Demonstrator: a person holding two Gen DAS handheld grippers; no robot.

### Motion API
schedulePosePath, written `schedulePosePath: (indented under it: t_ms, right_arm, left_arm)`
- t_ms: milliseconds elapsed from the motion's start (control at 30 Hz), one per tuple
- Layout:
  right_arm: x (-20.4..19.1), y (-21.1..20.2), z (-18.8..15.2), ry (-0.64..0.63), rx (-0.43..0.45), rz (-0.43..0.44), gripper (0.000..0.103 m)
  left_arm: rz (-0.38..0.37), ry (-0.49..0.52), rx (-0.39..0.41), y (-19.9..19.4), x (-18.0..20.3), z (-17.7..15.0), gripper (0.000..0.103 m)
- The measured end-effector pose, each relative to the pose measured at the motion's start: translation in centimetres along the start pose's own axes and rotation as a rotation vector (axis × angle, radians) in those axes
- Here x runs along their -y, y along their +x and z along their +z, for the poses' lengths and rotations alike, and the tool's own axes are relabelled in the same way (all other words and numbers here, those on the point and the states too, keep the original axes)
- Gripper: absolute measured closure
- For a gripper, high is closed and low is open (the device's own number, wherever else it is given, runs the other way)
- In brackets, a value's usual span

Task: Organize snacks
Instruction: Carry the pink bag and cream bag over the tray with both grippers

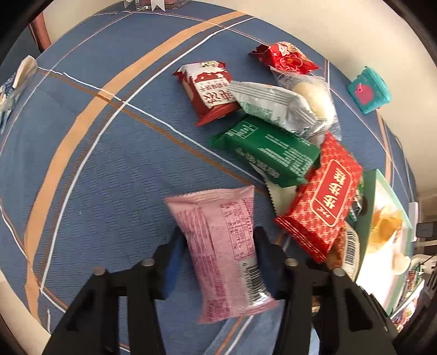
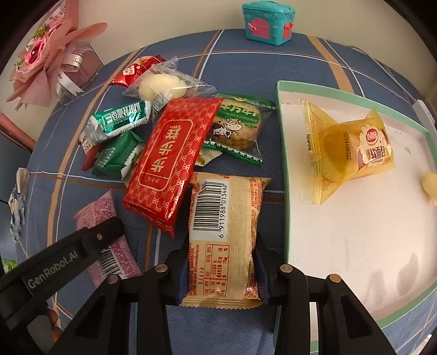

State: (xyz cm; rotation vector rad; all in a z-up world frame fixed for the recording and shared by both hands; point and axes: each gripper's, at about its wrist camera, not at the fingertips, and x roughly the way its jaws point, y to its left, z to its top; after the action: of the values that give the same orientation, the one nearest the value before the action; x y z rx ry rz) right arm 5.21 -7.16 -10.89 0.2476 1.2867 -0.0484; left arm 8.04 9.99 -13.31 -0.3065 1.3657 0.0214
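Nearest the lens, the black left gripper [image 1: 218, 262] points steeply down with its pads clamped on the sides of a pale pink printed snack packet [image 1: 221, 254], barcode end toward the camera. The right gripper [image 2: 221, 267] is posed the same way, its pads pressed on a cream-and-orange foil snack packet [image 2: 225, 240] with a large barcode.

Both packets sit at the near edge of a blue plaid tablecloth [image 1: 109, 163]. In the left wrist view the cloth lies bare to the left and far side — open room there. To the right stands a shallow white cardboard tray with a mint-green rim [image 2: 281, 153], just beside the cream packet, holding a yellow translucent bread packet [image 2: 352, 153]; a pale round item at its right edge is cut off.

Beyond the grippers a loose pile overlaps: a red patterned flat packet [image 2: 169, 158] on top, green packets [image 2: 114, 155] partly buried under it, and a clear-wrapped white bun [image 2: 161, 86] farther back. A small teal toy chest [image 2: 269, 21] sits at the far edge.
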Motion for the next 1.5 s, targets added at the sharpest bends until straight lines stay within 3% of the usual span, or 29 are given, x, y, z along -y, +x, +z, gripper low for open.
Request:
schedulePosePath:
  t_ms: [167,633,1000,1167,1500]
  right_arm:
    - [0.6,0.1,0.5,0.004,-0.007,0.01,0.063]
    - [0.8,-4.3,1.3,0.001,0.053,0.038,0.064]
    - [0.6,-9.7,1.7,-0.016,0.181,0.063,0.064]
    - [0.9,-10.2,2.0,-0.01,0.194,0.043,0.064]
    - [7.0,-9.3,2.6,0.137,0.16,-0.032,0.064]
  left_arm:
    - [-0.014,-0.004,0.0,-0.3,0.5,-0.2,0.062]
    - [-0.034,-0.002,0.048,-3.4,1.9,0.2,0.063]
    - [-0.089,0.008,0.172,-9.2,2.4,1.0,0.063]
    - [-0.093,0.026,0.211,-10.8,3.0,0.7,0.063]
    - [-0.09,0.134,0.204,-9.7,7.5,-0.7,0.063]
